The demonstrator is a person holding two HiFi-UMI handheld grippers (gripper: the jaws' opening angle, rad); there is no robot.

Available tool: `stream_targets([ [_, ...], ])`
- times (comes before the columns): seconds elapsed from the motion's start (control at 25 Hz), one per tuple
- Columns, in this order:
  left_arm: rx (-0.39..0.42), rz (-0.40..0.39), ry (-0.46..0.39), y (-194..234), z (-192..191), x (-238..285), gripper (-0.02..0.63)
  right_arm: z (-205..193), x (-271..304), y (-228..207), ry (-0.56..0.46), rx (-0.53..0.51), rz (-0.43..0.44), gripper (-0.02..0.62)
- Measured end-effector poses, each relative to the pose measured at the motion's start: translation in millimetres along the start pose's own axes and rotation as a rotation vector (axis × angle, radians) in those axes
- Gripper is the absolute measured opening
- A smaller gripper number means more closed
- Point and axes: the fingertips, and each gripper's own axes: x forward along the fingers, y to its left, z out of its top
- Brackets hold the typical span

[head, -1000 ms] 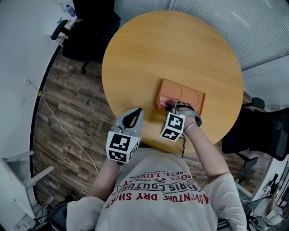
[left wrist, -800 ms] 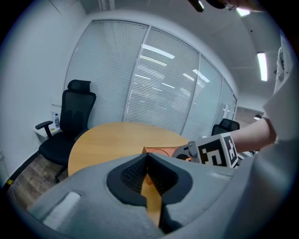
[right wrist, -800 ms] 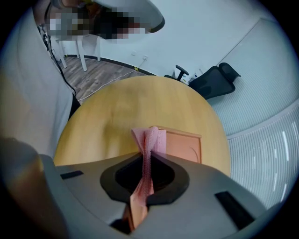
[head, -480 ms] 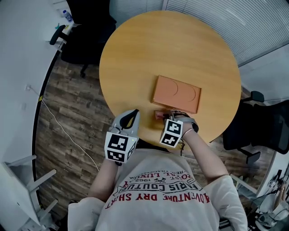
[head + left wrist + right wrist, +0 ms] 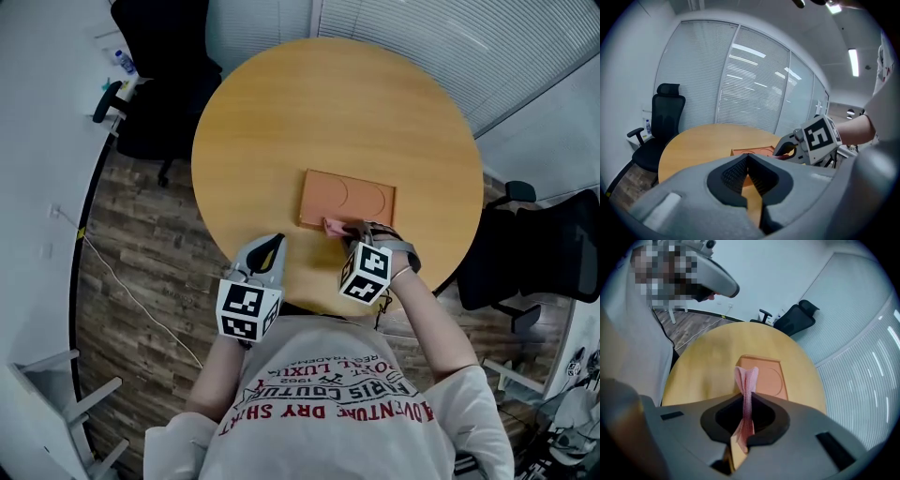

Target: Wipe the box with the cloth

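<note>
– Orange box (image 5: 347, 200) lies flat on the round wooden table (image 5: 281, 112), toward the near right. How much room is there around it?
– Plenty. Bare tabletop spreads beyond it and to its left. Its near edge sits close to the table's rim. A black office chair (image 5: 164, 94) stands off the table at the far left, and a second chair (image 5: 534, 262) off the right.
– The grippers?
– The right gripper (image 5: 350, 228) has its jaws clamped on a pink cloth (image 5: 332, 225), whose free end touches the box's near edge. The left gripper (image 5: 273, 243) hangs over the table's near rim, jaws pressed together on nothing, apart from the box.
– And inside the box?
– Cannot tell; its top shows two round recesses.
</note>
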Motion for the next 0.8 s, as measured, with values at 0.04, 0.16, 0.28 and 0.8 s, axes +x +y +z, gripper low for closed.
stream_targets([
  [0.04,0.006,-0.003,-0.005,-1.3,3.6,2.7,0.009,-1.7,-2.7,-10.7,-0.003,0.009,-0.020,0.029],
  [0.16,0.022,-0.010,-0.024,-4.6,14.6,10.3,0.009,-8.4,-4.2,-43.8,-0.009,0.031,-0.086,0.030],
  [0.28,0.029,-0.018,-0.030,-5.4,21.3,16.4,0.009,-17.0,2.0,-74.8,-0.004,0.042,-0.165,0.031],
  [0.8,-0.002,-0.006,0.010,28.6,20.8,37.2,0.009,-26.0,65.3,-111.7,0.056,-0.007,-0.177,0.031],
])
